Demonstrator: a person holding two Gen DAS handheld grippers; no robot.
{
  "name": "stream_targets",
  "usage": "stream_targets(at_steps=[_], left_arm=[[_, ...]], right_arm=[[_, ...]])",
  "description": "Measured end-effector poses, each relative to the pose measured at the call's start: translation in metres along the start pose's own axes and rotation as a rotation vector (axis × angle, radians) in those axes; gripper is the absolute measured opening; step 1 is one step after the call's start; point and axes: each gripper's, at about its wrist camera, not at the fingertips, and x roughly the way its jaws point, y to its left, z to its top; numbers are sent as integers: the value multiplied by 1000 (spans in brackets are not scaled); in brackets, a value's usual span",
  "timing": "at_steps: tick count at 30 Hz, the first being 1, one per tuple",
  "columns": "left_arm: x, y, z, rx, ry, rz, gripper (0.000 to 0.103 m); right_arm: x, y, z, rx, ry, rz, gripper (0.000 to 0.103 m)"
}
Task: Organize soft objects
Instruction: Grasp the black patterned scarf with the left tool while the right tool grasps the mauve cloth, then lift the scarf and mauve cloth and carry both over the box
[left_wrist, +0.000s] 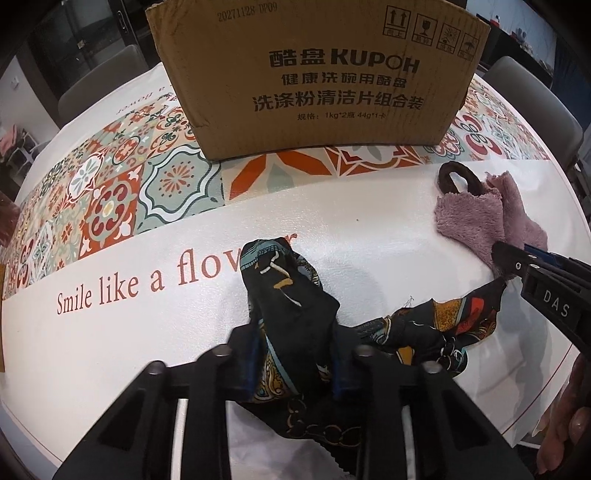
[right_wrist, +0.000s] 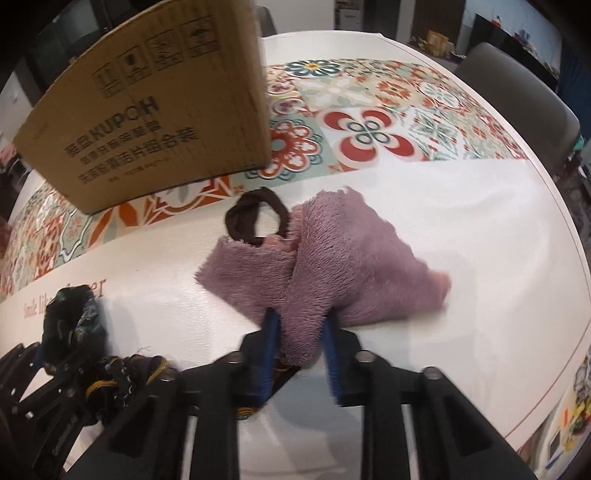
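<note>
Two grips on, one per hand. Your left gripper (left_wrist: 295, 354) is clamped on the scarf (left_wrist: 288, 295): a bunched fold of the dark patterned fabric stands up between the blue pads, and the rest trails right across the white part of the tablecloth (left_wrist: 147, 332), over the "Smile like a flower" lettering. Your right gripper (right_wrist: 301, 350) is clenched on the near edge of the purple cloth (right_wrist: 332, 266); a ridge of the plush pile is pinched between its pads, the rest lies spread on the table just ahead. From the left wrist view that right gripper comes in at the right edge, touching the cloth's near corner, with the scarf's far end just below it. A dark brown loop (right_wrist: 255, 218) lies at the cloth's far edge, touching it. The box (left_wrist: 317, 77) stands upright on the tiled strip of the tablecloth, beyond both fabrics and apart from them. A grey chair (right_wrist: 517, 88) sits at the far side of the table.
</note>
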Motion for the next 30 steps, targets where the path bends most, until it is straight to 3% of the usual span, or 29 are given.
stream_targets(at_steps=[6,30], left_arm=[[-5,-2,-1,14,-16,-2,11],[-62,3,2,4,-166,10,9]], right_arm=[[-6,3,-3,-12,-27,-1,15],[-72,6,2,-14,-183,27,14]])
